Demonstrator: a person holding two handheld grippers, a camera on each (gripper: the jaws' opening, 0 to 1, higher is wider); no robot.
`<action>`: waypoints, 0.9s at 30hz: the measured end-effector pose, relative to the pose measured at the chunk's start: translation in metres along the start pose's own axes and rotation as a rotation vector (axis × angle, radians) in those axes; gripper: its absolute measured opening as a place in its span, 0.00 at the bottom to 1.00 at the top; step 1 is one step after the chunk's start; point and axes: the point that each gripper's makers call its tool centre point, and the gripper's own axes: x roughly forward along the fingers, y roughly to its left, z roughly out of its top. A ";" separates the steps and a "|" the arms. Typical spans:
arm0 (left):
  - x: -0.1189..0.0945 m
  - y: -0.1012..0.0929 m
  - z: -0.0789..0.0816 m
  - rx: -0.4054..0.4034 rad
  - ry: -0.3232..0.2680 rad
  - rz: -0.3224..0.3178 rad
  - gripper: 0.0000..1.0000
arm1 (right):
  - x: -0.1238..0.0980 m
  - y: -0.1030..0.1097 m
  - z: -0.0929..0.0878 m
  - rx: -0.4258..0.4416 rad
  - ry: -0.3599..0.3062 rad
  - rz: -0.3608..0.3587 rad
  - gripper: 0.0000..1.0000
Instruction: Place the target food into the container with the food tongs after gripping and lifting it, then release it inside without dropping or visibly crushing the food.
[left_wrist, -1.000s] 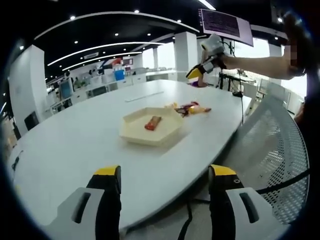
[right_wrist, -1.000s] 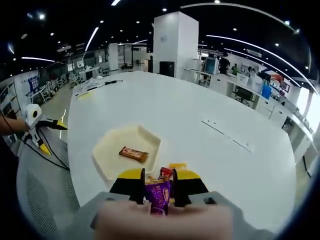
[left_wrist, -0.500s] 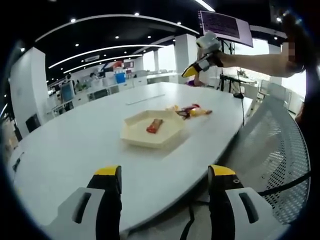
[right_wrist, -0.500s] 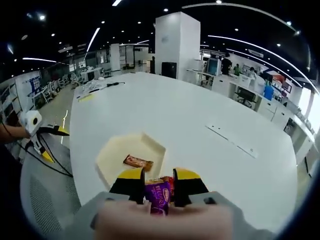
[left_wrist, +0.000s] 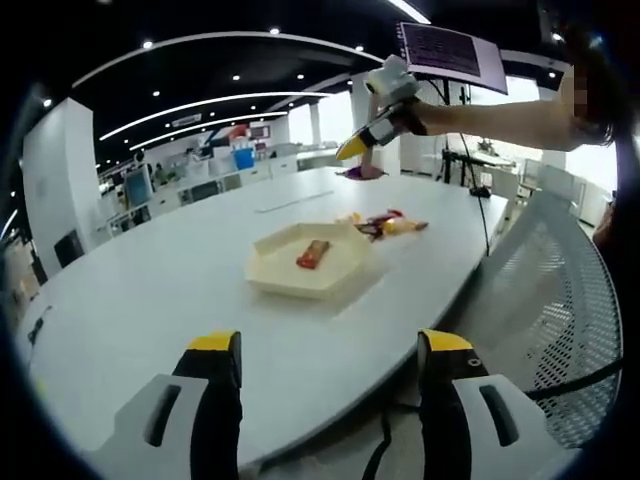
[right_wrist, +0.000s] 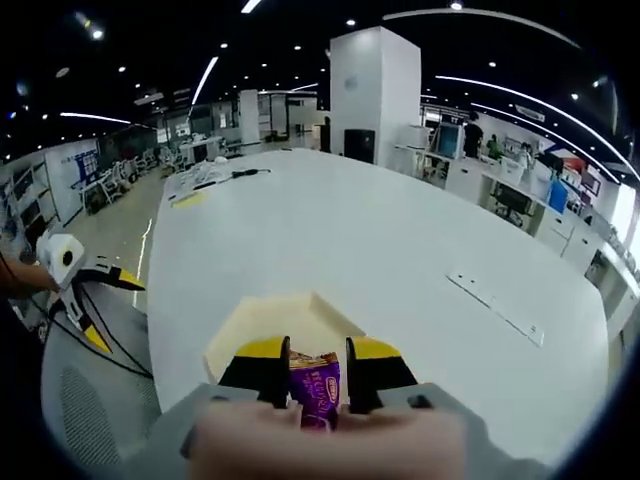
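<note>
Purple foil marks the snack packet (right_wrist: 316, 392), pinched upright between the yellow-tipped jaws of the right hand-held gripper (right_wrist: 316, 372) at the bottom centre of the right gripper view. Just beyond those jaws, above them in the frame, lies the cream hexagonal tray (right_wrist: 262, 325), partly covered by them; judging by this, the packet needs only a short carry forward and down. The left hand-held gripper (left_wrist: 330, 350) hangs with jaws spread wide and empty, well back from the white worktop (left_wrist: 150, 290). Its view shows the tray (left_wrist: 300, 285) holding a red bar (left_wrist: 312, 254), loose snacks (left_wrist: 385, 224) behind it, and the right hand-held gripper (left_wrist: 362, 143) raised in the upper middle of the frame.
</note>
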 end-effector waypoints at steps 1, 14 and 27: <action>0.000 0.000 0.000 -0.001 0.000 -0.001 0.68 | 0.004 0.003 0.004 -0.005 -0.003 0.008 0.21; 0.000 0.000 0.000 -0.001 -0.001 -0.005 0.67 | 0.042 0.031 0.026 -0.043 -0.013 0.102 0.21; 0.000 0.000 0.001 0.000 -0.006 -0.005 0.66 | 0.065 0.051 0.035 -0.029 -0.025 0.161 0.24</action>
